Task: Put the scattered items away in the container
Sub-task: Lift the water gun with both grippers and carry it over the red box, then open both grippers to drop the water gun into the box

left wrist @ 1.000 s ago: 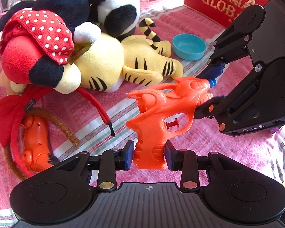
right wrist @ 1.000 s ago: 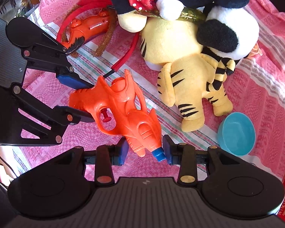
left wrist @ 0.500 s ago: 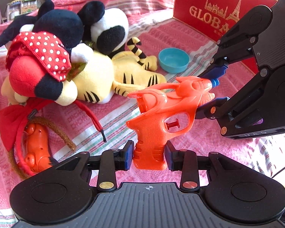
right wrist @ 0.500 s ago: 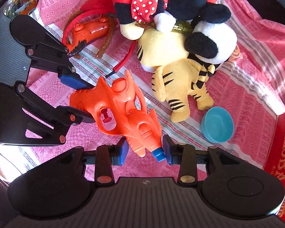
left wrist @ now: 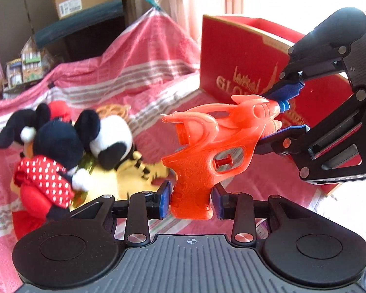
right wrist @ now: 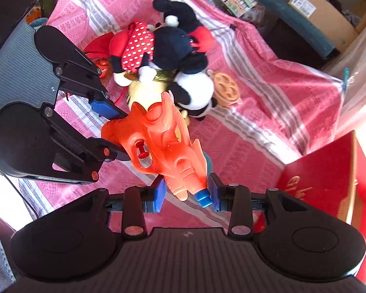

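While both claws grip it, the translucent orange plastic water pistol (left wrist: 214, 151) hangs in the air above the pink striped woven cloth (right wrist: 268, 112), clear of everything lying there. Its handle is pinched between the blue pads of the left claw (left wrist: 190, 201), and its blue-tipped muzzle end sits between the pads of the right claw (right wrist: 186, 193), which reaches in from the right in the left wrist view. Beyond the muzzle stands the red cardboard box with gold lettering (left wrist: 241, 56), open at the top. Below the pistol, a heap of plush toys rests on the cloth: a black mouse doll in a red polka-dot dress (right wrist: 146, 46), a black-and-white panda (left wrist: 109, 139) and a yellow striped tiger (left wrist: 134, 168), pressed against one another
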### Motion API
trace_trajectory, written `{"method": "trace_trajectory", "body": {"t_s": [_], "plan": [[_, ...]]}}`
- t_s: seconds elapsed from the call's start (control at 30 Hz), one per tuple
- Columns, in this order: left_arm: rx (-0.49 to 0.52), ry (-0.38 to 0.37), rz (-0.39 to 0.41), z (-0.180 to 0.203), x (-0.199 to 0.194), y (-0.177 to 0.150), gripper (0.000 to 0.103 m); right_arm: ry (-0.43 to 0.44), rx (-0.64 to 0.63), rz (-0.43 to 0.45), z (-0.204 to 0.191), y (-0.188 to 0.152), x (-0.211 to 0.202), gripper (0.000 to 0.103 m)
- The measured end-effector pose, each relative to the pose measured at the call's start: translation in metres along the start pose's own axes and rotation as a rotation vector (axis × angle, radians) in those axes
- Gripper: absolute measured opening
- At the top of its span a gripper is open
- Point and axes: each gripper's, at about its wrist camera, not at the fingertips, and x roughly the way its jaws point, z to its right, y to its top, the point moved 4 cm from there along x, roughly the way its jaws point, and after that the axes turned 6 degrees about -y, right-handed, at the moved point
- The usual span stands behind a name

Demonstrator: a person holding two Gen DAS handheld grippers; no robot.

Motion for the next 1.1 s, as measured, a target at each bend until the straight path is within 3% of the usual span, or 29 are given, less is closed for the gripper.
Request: {"method": "trace_trajectory", "body": {"t_s": [0.27,0.47,0.73,1.1], "plan": [[0.126,-0.024,0.116,0.088,-0.01,0.098,0.036,-0.153,0.04,0.048,0.094,-0.047,-0.064,0.042],[0.211,-0.07,0.135,0.157,0.006,0.154,0.036,-0.251,0.1,0.035,0.153,-0.103,-0.1,0.042],[0.288,-0.112,0.058,0.241,0.068,0.186,0.036,-0.267,0.206,-0.026,0.201,-0.183,-0.1,0.042],[0.301,-0.118,-0.038,0.281,0.123,0.194,0.036,-0.205,0.25,-0.043,0.229,-0.234,-0.077,0.043]]}}
